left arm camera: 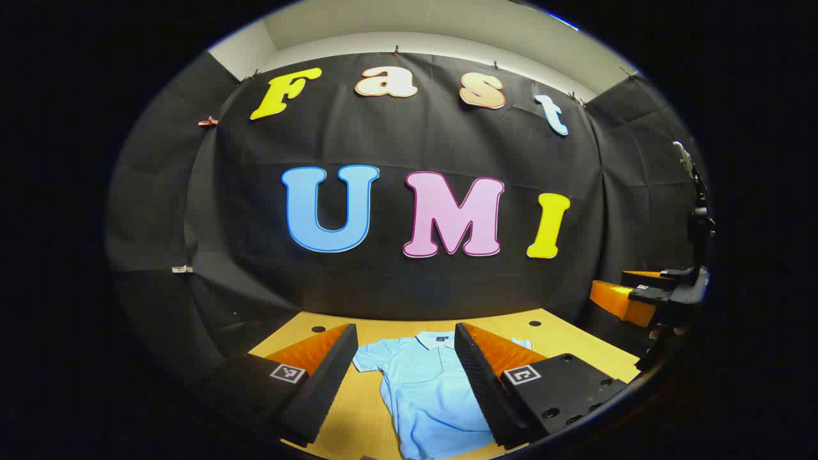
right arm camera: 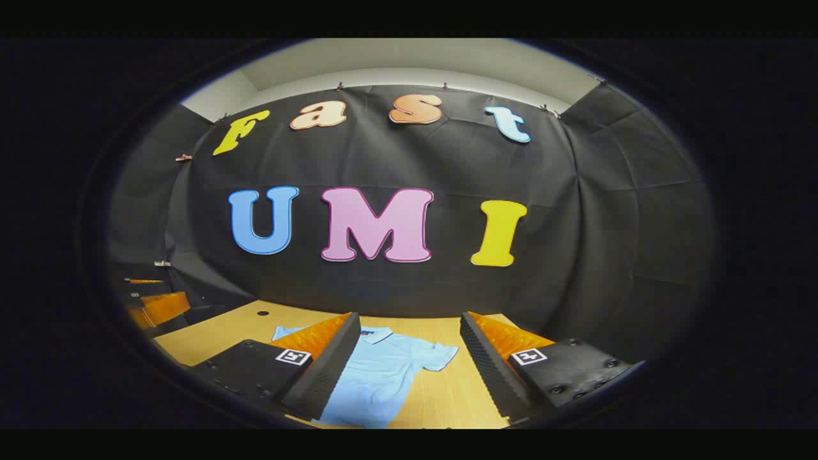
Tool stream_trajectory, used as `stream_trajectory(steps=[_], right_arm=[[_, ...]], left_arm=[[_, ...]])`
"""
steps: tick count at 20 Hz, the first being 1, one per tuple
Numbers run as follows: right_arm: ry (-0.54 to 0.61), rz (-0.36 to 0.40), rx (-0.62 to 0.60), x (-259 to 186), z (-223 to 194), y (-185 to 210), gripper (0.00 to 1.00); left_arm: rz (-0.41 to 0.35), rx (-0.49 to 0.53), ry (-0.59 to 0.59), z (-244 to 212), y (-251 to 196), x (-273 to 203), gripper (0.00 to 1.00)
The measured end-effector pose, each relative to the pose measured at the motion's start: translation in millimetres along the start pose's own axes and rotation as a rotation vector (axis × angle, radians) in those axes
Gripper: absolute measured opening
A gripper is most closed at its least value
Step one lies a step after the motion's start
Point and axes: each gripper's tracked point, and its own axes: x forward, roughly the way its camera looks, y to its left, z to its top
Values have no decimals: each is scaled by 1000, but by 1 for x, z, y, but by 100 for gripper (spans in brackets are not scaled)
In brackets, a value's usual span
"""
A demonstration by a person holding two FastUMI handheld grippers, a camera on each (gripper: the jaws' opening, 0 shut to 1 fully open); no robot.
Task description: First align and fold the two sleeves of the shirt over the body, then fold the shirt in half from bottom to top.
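A light blue polo shirt (left arm camera: 425, 383) is laid flat on a wooden table (left arm camera: 575, 338), its collar (left arm camera: 436, 338) turned toward the black cloth wall (left arm camera: 409, 281) at the back and its hem toward the near edge. Both short sleeves are spread out to the sides, unfolded.

In the left gripper view, the left gripper (left arm camera: 406, 377) is held above the table with its jaws spread wide and nothing between them. The body of the shirt is seen through the gap between the two fingers; the shirt's one sleeve (left arm camera: 370, 359) is seen just beside the inner face of the finger on the left of the view, and the far sleeve is partly hidden behind the finger on the right. No contact with the cloth is shown. At the right rim of this view the right gripper (left arm camera: 639, 297) is seen farther off, raised beside the table.

In the right gripper view, the right gripper (right arm camera: 409, 367) is likewise held wide apart and empty. The shirt (right arm camera: 377, 377) lies below and ahead, shifted toward the left finger, which covers part of its body; the sleeve (right arm camera: 438, 354) on the right of the view lies in the gap between the fingers. The left gripper (right arm camera: 156, 306) is seen at the left rim, over the table's (right arm camera: 211, 332) edge.
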Motion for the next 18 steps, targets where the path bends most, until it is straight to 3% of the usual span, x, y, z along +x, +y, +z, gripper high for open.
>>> stream_trajectory(steps=[1, 2, 18], right_arm=[[-1, 1, 1, 0, 0, -1, 97], [0, 1, -2, 0, 0, -1, 97], [14, 27, -16, 11, -11, -7, 97]], left_arm=[[-6, 5, -3, 0, -2, 0, 92], [-10, 8, -5, 2, -4, 1, 96], [1, 10, -4, -1, -12, 11, 96]])
